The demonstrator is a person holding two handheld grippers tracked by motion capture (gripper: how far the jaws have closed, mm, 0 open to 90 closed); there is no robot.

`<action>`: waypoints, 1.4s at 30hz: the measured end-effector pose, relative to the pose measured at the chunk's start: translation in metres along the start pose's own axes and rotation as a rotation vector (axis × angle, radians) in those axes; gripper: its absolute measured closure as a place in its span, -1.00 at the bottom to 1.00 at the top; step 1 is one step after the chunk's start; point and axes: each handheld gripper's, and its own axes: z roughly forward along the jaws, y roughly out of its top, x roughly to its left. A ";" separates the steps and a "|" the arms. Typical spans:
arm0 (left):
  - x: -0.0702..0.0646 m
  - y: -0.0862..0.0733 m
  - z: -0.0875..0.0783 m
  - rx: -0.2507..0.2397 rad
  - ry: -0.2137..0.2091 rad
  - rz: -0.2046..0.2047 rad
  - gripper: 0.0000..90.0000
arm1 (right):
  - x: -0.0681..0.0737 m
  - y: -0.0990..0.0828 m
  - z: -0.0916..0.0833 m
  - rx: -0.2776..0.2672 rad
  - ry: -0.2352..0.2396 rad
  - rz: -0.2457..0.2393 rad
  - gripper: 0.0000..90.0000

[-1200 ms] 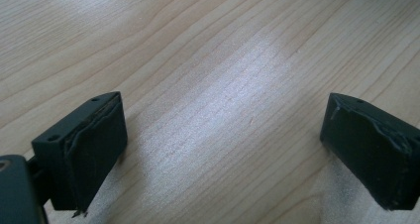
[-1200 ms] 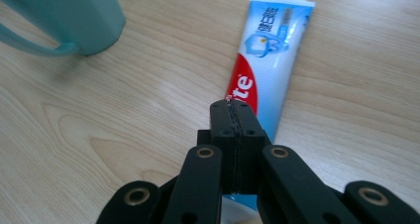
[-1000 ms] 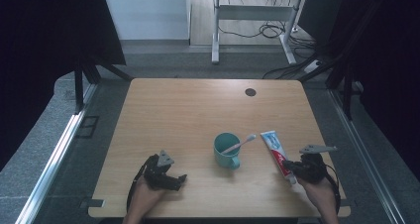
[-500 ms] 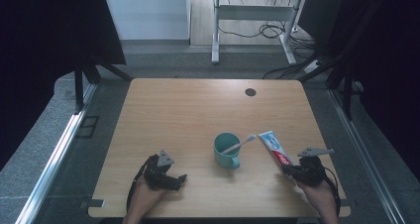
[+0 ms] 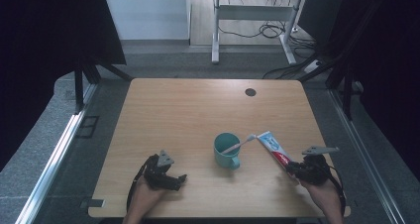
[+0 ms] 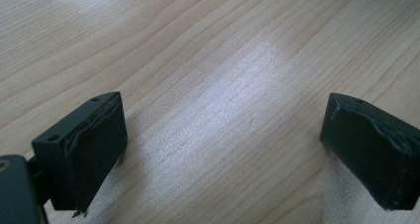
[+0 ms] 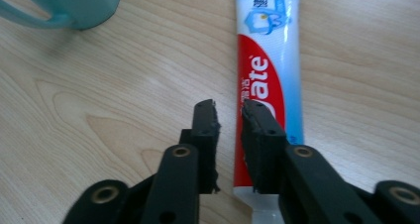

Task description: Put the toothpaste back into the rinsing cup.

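A teal cup (image 5: pixel 227 150) stands near the table's front middle with a toothbrush (image 5: pixel 239 143) leaning out of it to the right. A red, white and blue toothpaste tube (image 5: pixel 273 149) lies flat just right of the cup, its cap end toward me. My right gripper (image 5: pixel 297 170) hovers over that cap end. In the right gripper view (image 7: pixel 229 116) its jaws are shut to a narrow slit, the right jaw over the tube (image 7: pixel 267 60), nothing held between them. My left gripper (image 5: pixel 179 179) rests on bare wood left of the cup, jaws wide open (image 6: pixel 223 149).
The wooden table (image 5: pixel 198 110) has a small dark round hole (image 5: pixel 250 92) at the back right. The cup's base and handle (image 7: pixel 64 6) sit at the top left of the right gripper view. Beyond the table are grey floor, desk legs and cables.
The right hand has shifted very slightly at the tube's cap end. The cup, toothbrush and left gripper have not moved.
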 end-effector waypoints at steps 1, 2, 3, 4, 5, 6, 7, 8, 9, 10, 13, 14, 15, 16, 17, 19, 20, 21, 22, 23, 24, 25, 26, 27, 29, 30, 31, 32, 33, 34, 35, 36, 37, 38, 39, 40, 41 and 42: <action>0.000 0.000 0.000 0.000 0.000 0.000 -0.91 | -0.001 0.001 -0.002 0.005 -0.025 0.000 0.35; 0.000 0.000 0.000 0.000 0.000 0.000 -0.91 | -0.001 0.001 -0.002 0.005 -0.025 0.000 0.35; 0.000 0.000 0.000 0.001 0.001 0.001 -0.91 | -0.002 0.002 -0.002 0.014 -0.037 0.004 0.28; 0.000 0.000 0.000 0.000 0.000 0.000 -0.91 | -0.003 0.003 -0.003 0.020 -0.050 0.002 0.23; 0.000 0.000 0.000 -0.001 0.000 -0.001 -0.91 | -0.003 0.003 -0.003 0.025 -0.067 0.000 0.15; 0.000 0.000 0.000 0.000 0.000 0.000 -0.91 | -0.005 0.005 -0.002 0.045 -0.079 0.003 0.05; 0.000 0.000 0.000 0.000 0.000 0.000 -0.91 | -0.005 0.005 -0.002 0.045 -0.079 0.003 0.05; 0.000 0.000 0.000 0.002 0.000 0.002 -0.91 | -0.005 0.006 -0.001 0.073 -0.091 0.007 -0.04; 0.000 0.000 0.000 0.000 0.000 0.000 -0.91 | -0.006 0.007 0.000 0.086 -0.097 0.005 -0.06; 0.000 0.000 0.000 0.002 0.001 0.001 -0.91 | -0.007 0.008 0.001 0.098 -0.097 0.001 -0.09; 0.000 0.000 0.000 0.000 0.000 0.000 -0.91 | -0.008 0.010 0.003 0.120 -0.102 -0.006 -0.12; 0.000 0.000 0.000 0.000 0.000 0.000 -0.91 | -0.009 0.013 0.006 0.140 -0.105 -0.015 -0.14; 0.000 0.000 0.000 0.000 0.000 0.000 -0.91 | -0.009 0.013 0.006 0.140 -0.105 -0.015 -0.14; 0.000 0.000 0.000 0.000 0.000 -0.001 -0.91 | -0.009 0.016 0.008 0.161 -0.109 -0.020 -0.17; 0.000 0.000 0.000 0.000 0.000 -0.001 -0.91 | -0.009 0.017 0.010 0.175 -0.111 -0.027 -0.20; 0.000 0.000 0.000 0.000 0.000 -0.001 -0.91 | -0.009 0.019 0.011 0.189 -0.110 -0.033 -0.24; 0.000 0.000 0.000 0.001 0.000 -0.001 -0.91 | -0.009 0.021 0.013 0.203 -0.112 -0.043 -0.28; 0.000 0.000 0.000 0.000 0.000 -0.001 -0.91 | -0.008 0.022 0.015 0.215 -0.119 -0.053 -0.31; 0.000 0.000 0.000 0.001 0.000 -0.001 -0.91 | -0.008 0.024 0.016 0.226 -0.123 -0.065 -0.33; 0.000 0.000 0.000 0.001 0.000 -0.001 -0.91 | -0.007 0.028 0.019 0.247 -0.126 -0.074 -0.40; 0.000 0.000 0.000 0.001 0.000 -0.002 -0.91 | -0.007 0.029 0.020 0.258 -0.127 -0.072 -0.43; 0.000 0.000 0.000 0.001 0.000 -0.002 -0.91 | -0.007 0.029 0.020 0.258 -0.127 -0.072 -0.43; 0.000 0.000 0.000 0.001 0.000 -0.002 -0.91 | -0.008 0.032 0.023 0.276 -0.132 -0.069 -0.47; 0.000 0.000 0.000 0.001 0.000 -0.002 -0.91 | -0.008 0.032 0.023 0.276 -0.132 -0.069 -0.47; 0.000 0.000 0.000 0.001 -0.001 -0.002 -0.91 | -0.009 0.036 0.026 0.299 -0.135 -0.063 -0.51; 0.000 0.000 0.000 0.001 -0.001 -0.002 -0.91 | -0.009 0.036 0.026 0.299 -0.135 -0.063 -0.51; 0.000 0.000 0.000 0.002 0.000 -0.002 -0.91 | -0.010 0.037 0.026 0.308 -0.137 -0.065 -0.51; 0.000 0.000 0.000 0.003 0.000 -0.002 -0.91 | -0.010 0.039 0.028 0.327 -0.139 -0.076 -0.51; 0.000 0.000 0.000 0.003 0.000 -0.002 -0.91 | -0.010 0.039 0.028 0.327 -0.139 -0.076 -0.51; 0.000 0.000 0.000 0.003 0.000 -0.002 -0.91 | -0.011 0.040 0.028 0.330 -0.135 -0.080 -0.52; 0.000 0.000 0.000 0.003 0.000 -0.002 -0.91 | -0.011 0.043 0.029 0.328 -0.112 -0.078 -0.53; 0.000 0.000 0.000 0.003 0.000 -0.002 -0.91 | -0.011 0.043 0.029 0.328 -0.112 -0.078 -0.53; 0.000 0.000 0.000 0.003 0.000 -0.002 -0.91 | -0.012 0.045 0.031 0.334 -0.104 -0.084 -0.56; 0.000 0.000 0.000 0.003 0.000 -0.002 -0.91 | -0.012 0.045 0.031 0.334 -0.104 -0.084 -0.56; 0.000 0.000 0.000 0.003 0.000 -0.002 -0.91 | -0.013 0.046 0.032 0.340 -0.099 -0.079 -0.56; 0.000 0.000 0.000 0.003 0.000 -0.002 -0.91 | -0.014 0.047 0.033 0.344 -0.094 -0.079 -0.56; 0.000 0.000 0.000 0.003 0.000 -0.002 -0.91 | -0.015 0.050 0.035 0.361 -0.096 -0.076 -0.56; 0.000 0.000 0.000 0.003 0.000 -0.002 -0.91 | -0.015 0.050 0.035 0.361 -0.096 -0.076 -0.56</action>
